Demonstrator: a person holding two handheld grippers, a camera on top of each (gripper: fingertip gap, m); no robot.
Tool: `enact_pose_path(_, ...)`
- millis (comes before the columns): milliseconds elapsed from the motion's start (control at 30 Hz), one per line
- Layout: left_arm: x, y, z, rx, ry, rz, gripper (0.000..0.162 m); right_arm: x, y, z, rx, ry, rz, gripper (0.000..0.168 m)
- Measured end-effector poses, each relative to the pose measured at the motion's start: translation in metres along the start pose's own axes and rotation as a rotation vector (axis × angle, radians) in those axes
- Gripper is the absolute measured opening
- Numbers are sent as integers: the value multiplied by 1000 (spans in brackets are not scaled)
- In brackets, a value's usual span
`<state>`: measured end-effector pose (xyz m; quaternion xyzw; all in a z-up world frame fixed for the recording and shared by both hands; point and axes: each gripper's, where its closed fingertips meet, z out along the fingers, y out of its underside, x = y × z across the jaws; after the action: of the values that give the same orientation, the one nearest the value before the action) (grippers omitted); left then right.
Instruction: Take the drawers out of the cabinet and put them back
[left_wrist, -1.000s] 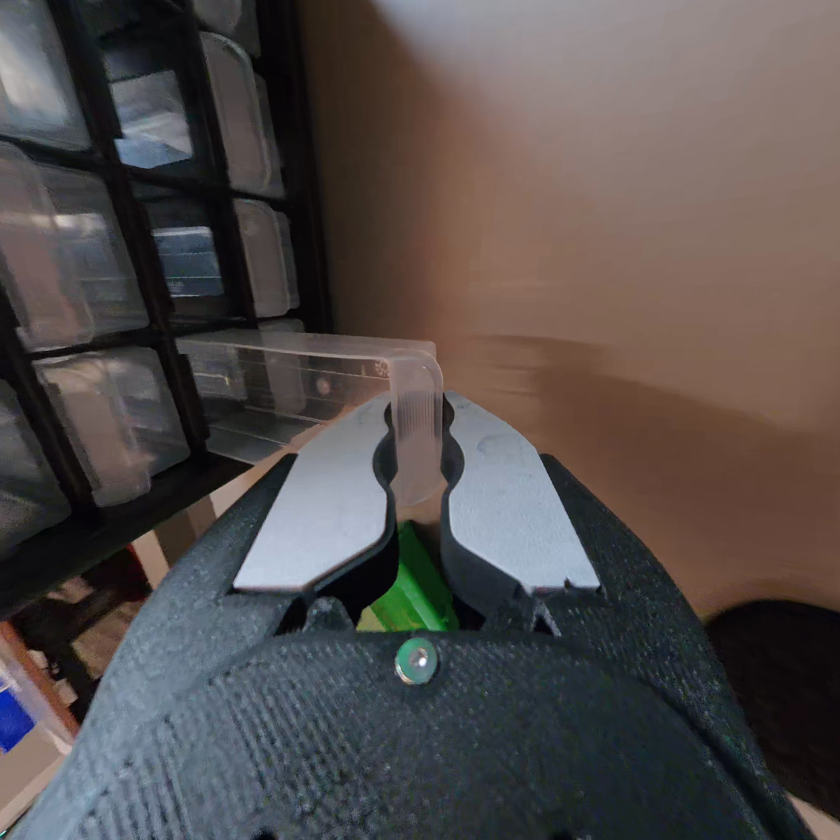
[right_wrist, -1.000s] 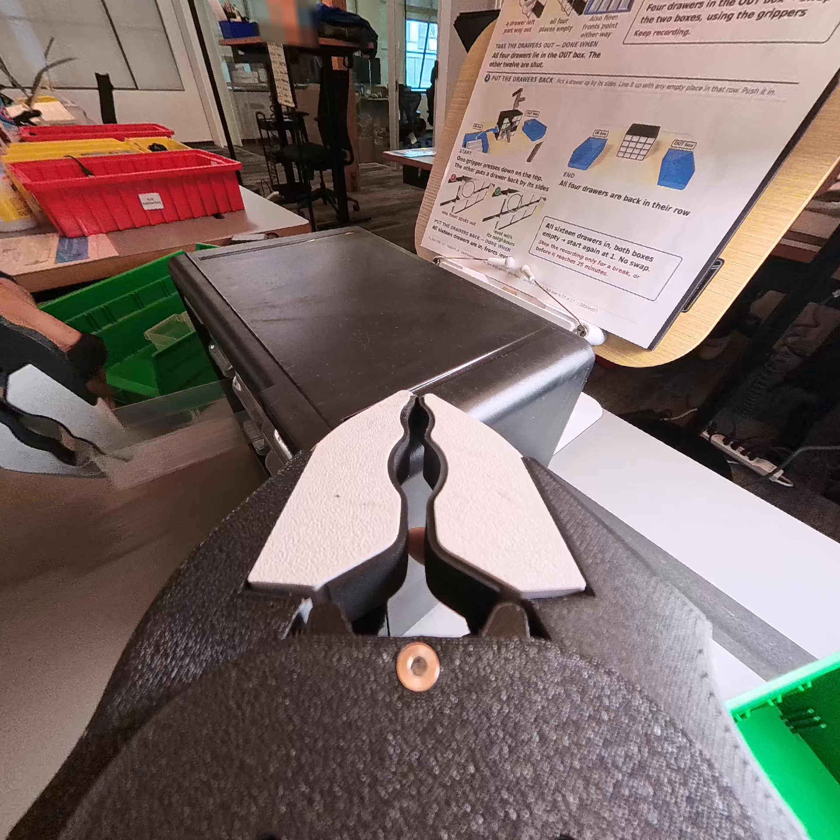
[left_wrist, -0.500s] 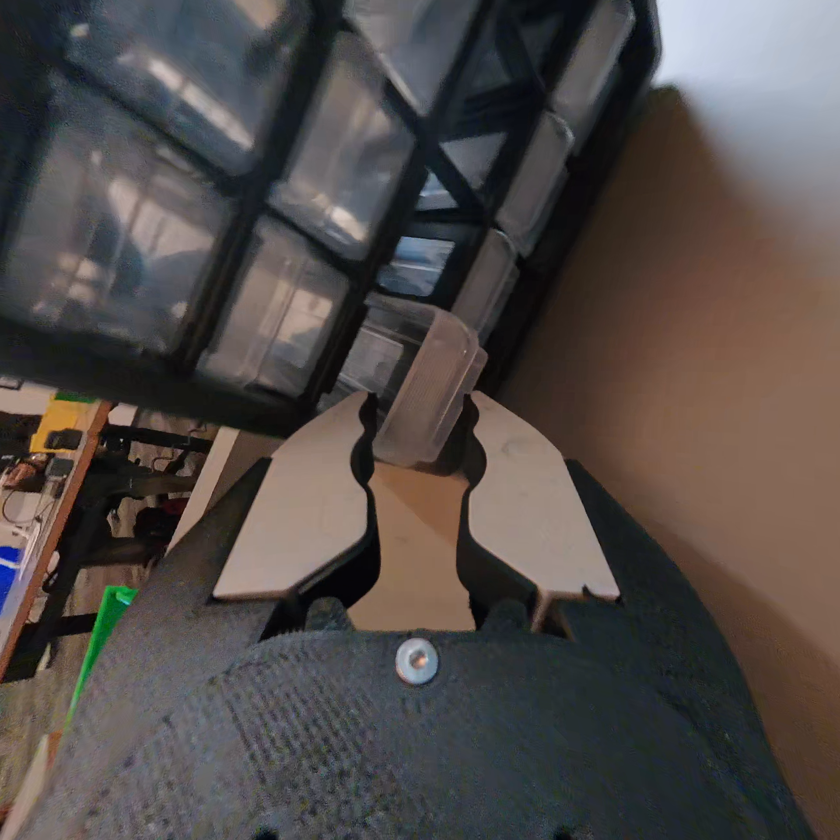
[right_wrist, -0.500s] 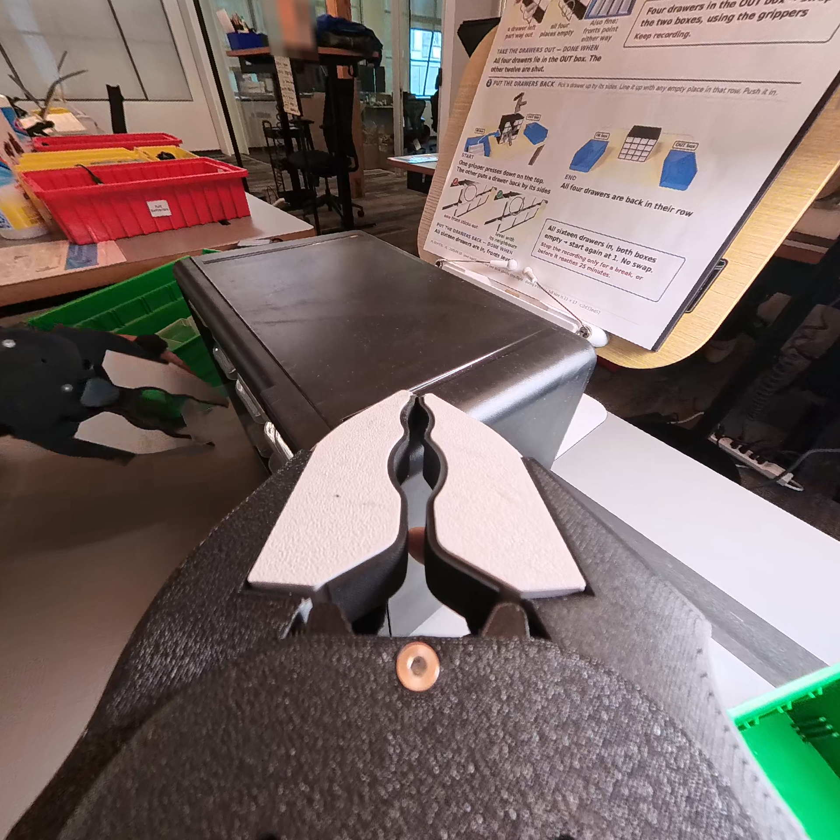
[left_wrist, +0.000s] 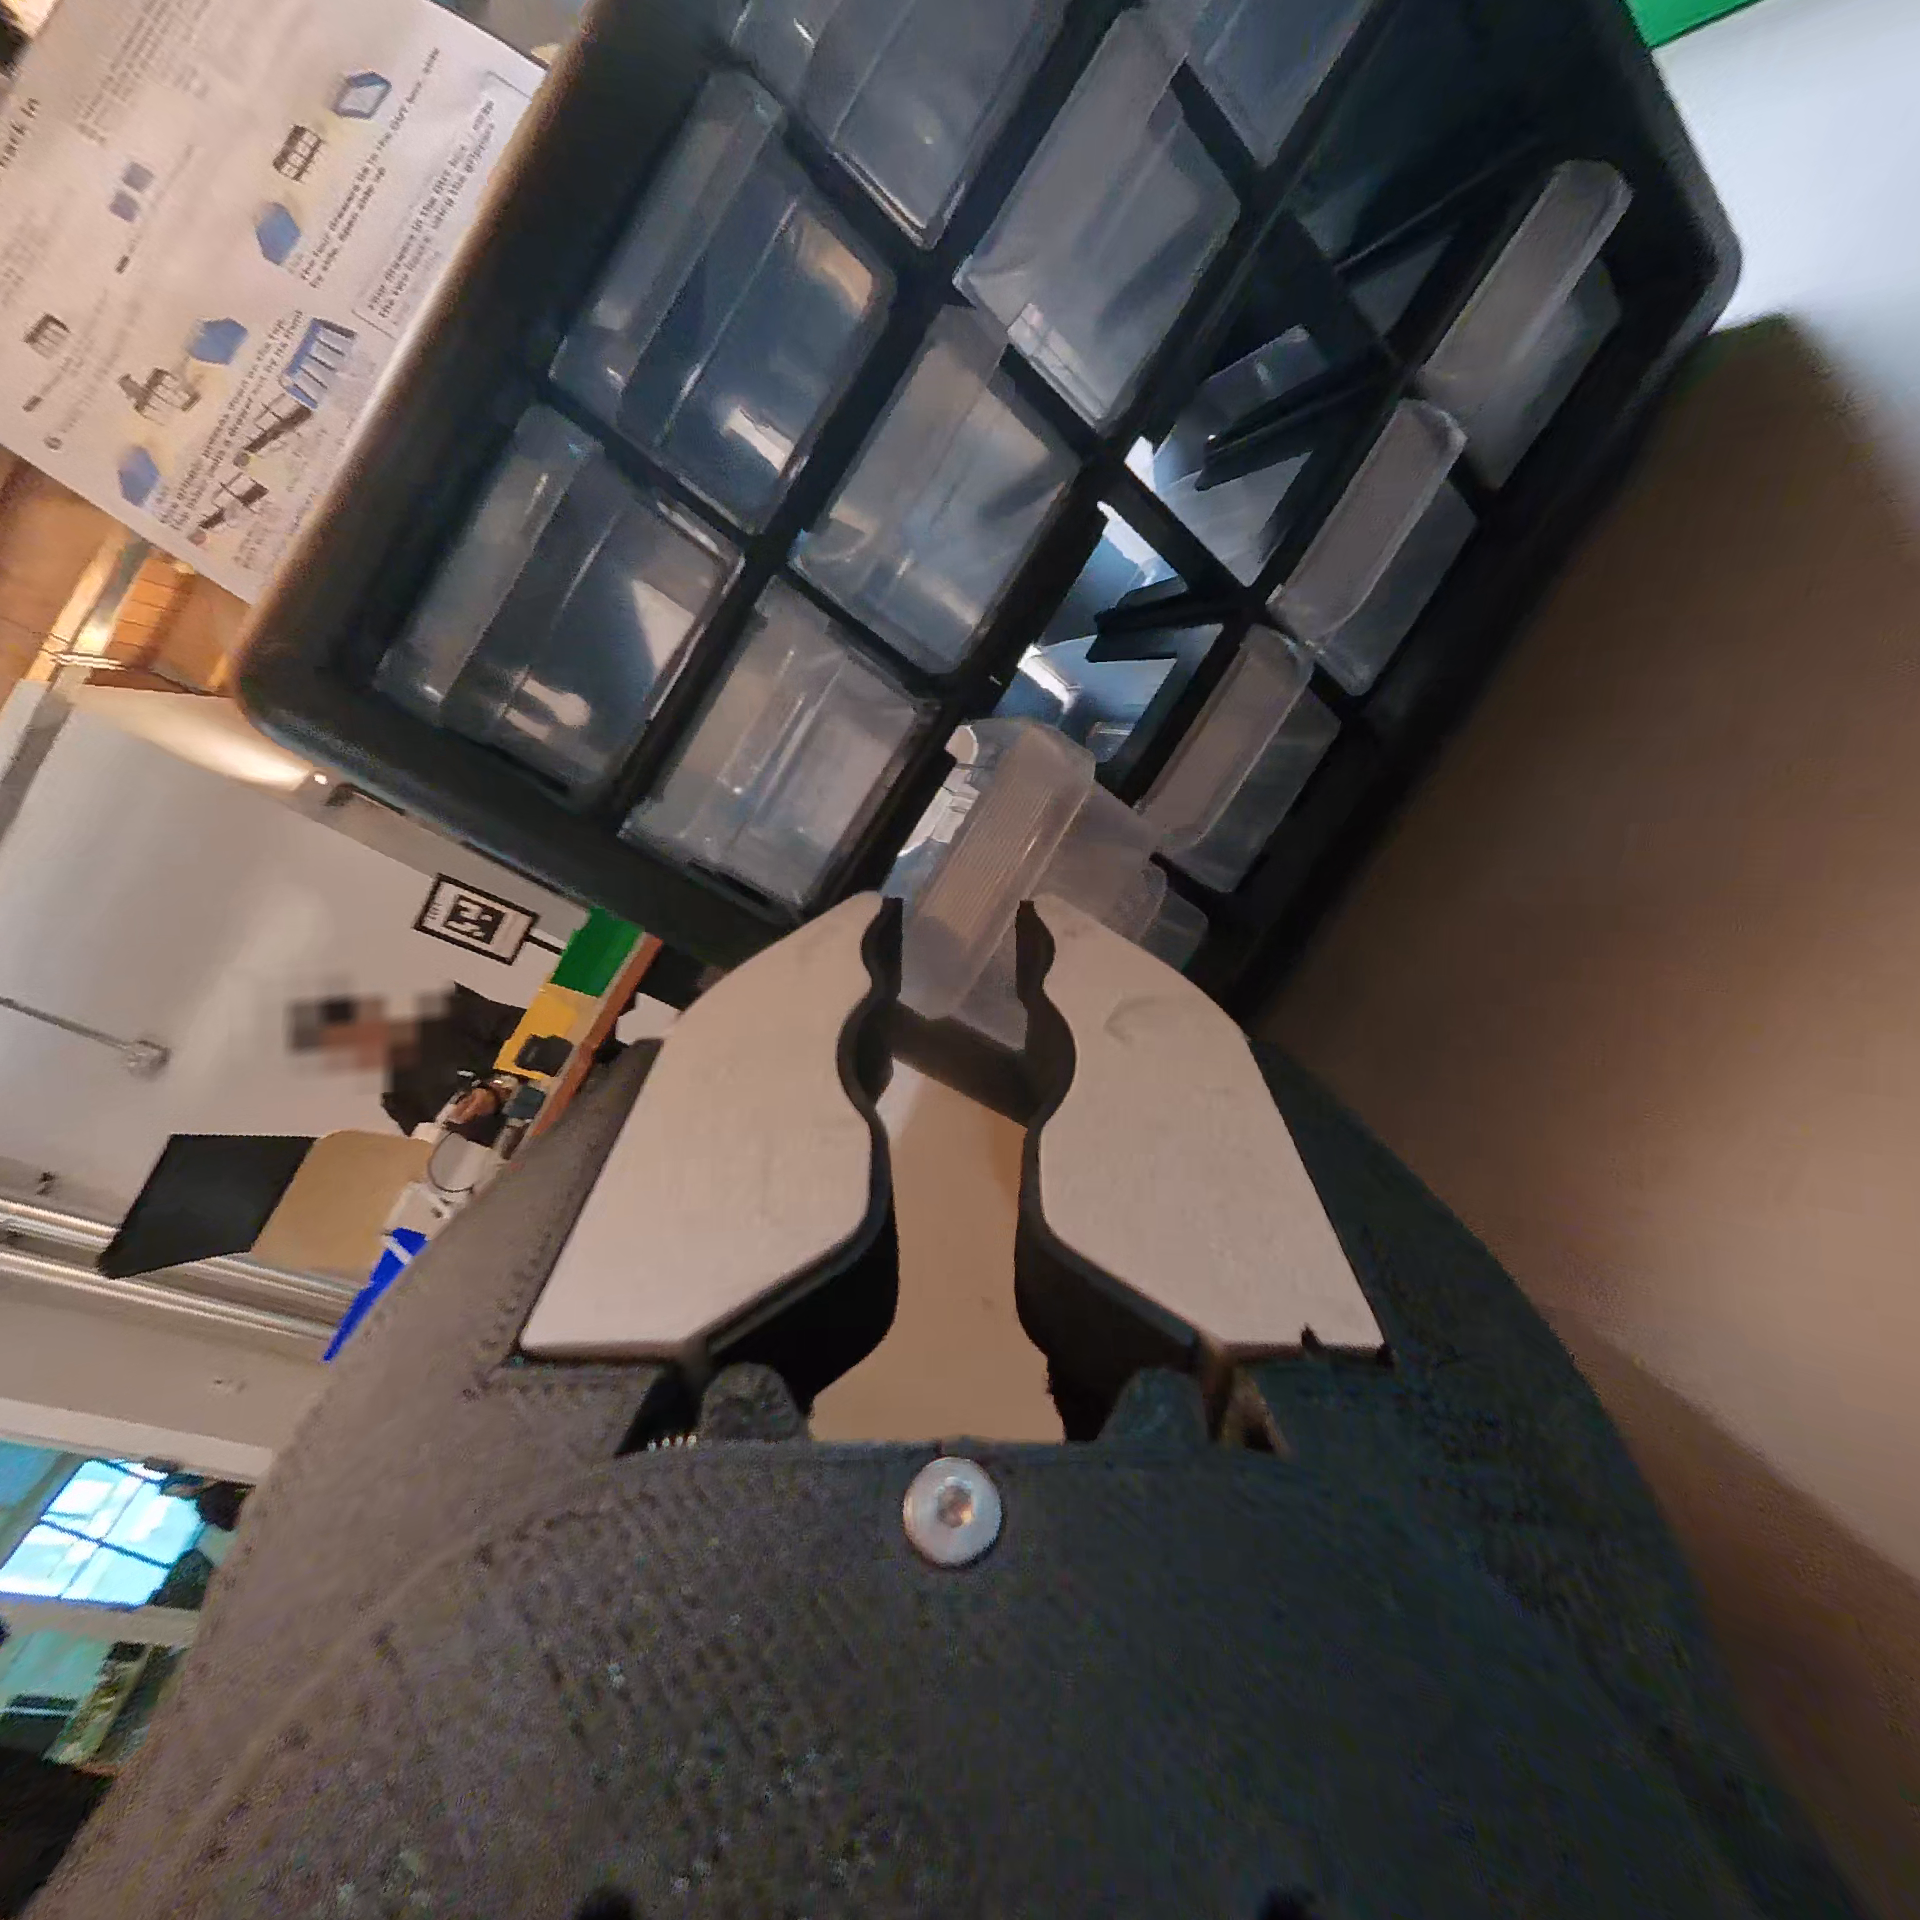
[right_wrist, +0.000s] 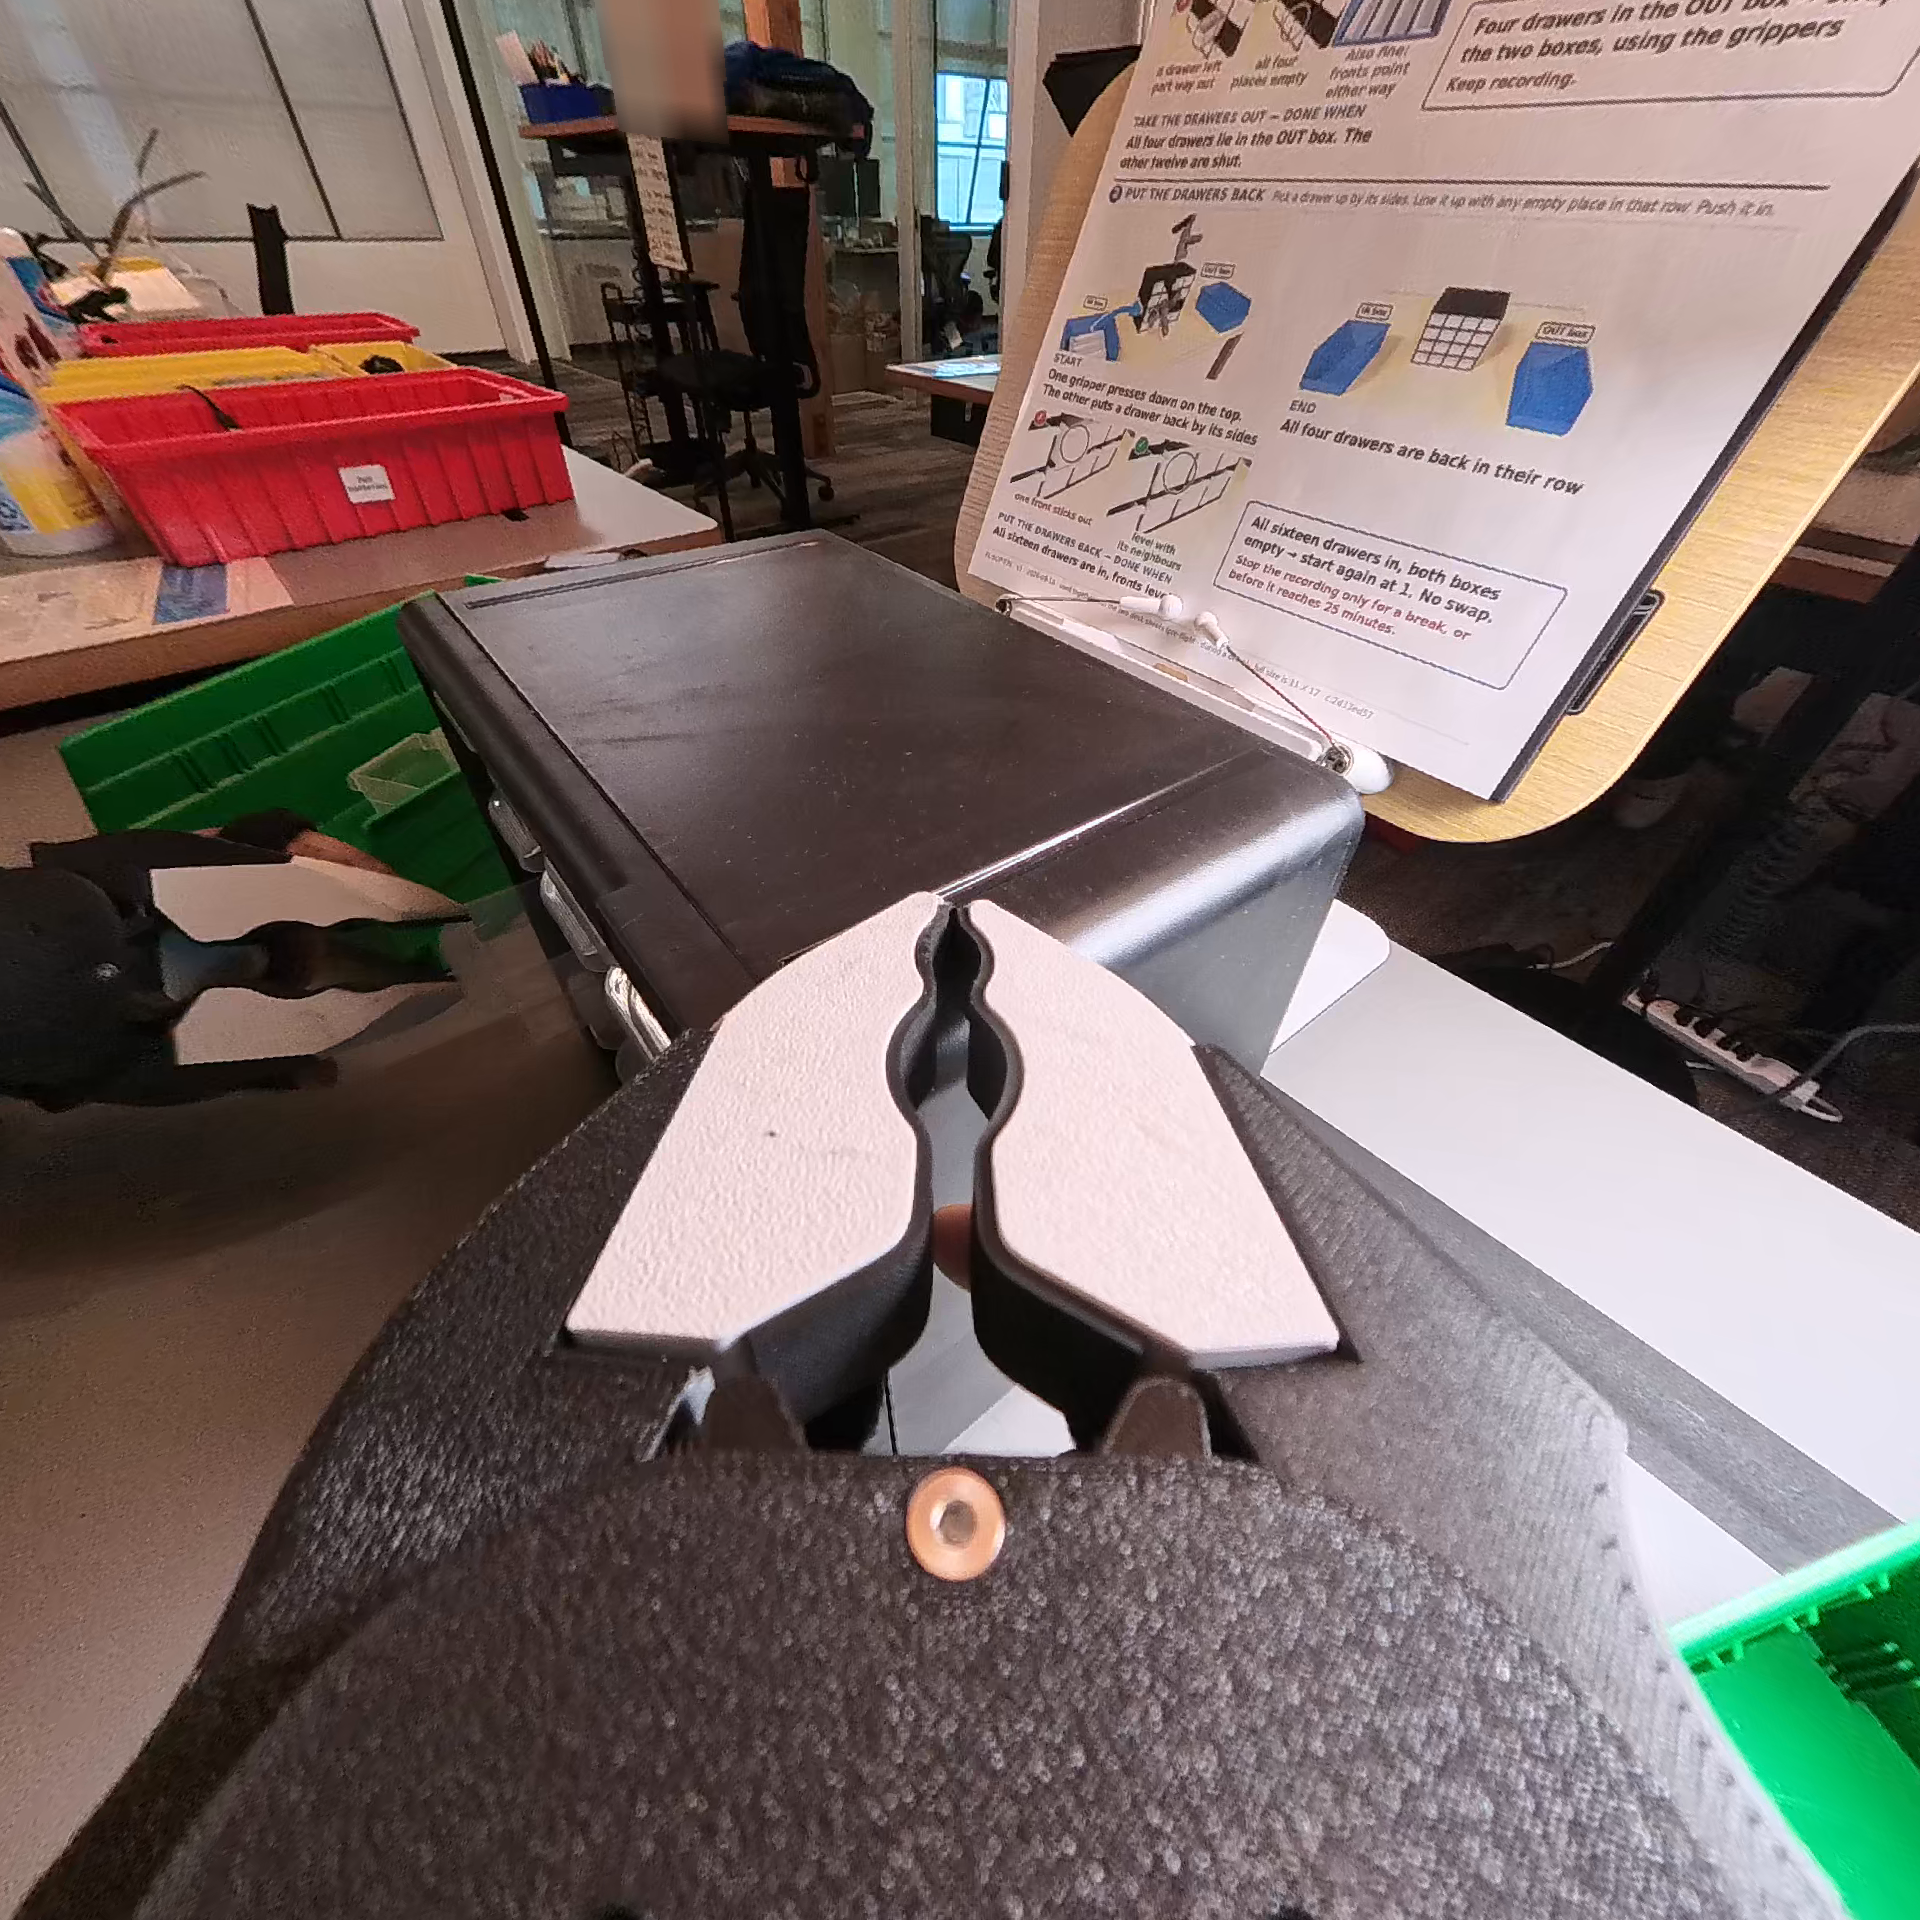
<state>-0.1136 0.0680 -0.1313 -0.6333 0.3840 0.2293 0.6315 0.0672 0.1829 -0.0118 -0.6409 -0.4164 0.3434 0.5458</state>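
Left wrist view: left gripper (left_wrist: 956, 935) clamped on a clear drawer's (left_wrist: 1023, 831) handle, apparently partly inside the cabinet (left_wrist: 1673, 270) ahead. Right gripper (right_wrist: 951, 914) closed, empty, over the cabinet top.

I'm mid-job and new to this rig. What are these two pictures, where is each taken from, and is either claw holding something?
There is no robot arm: a person holds a two-finger claw in each hand, and each claw has a camera looking along its fingers. The left wrist view is tilted; it shows the left claw closed on the handle of a clear drawer at the front of the black cabinet, which holds rows of clear drawers and a few empty slots. The right wrist view shows the right claw shut and empty at the cabinet's top, with green bins on the table on either side and an instruction board behind.
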Motion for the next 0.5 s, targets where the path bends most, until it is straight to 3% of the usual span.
enact_pose_path(167,-3,2,8,15,-79,64,18,0,0,0,3,-3,1,0)
enact_pose_path(500,-7,8,21,-48,-181,428,10,1,0,1,10,-3,9,0)
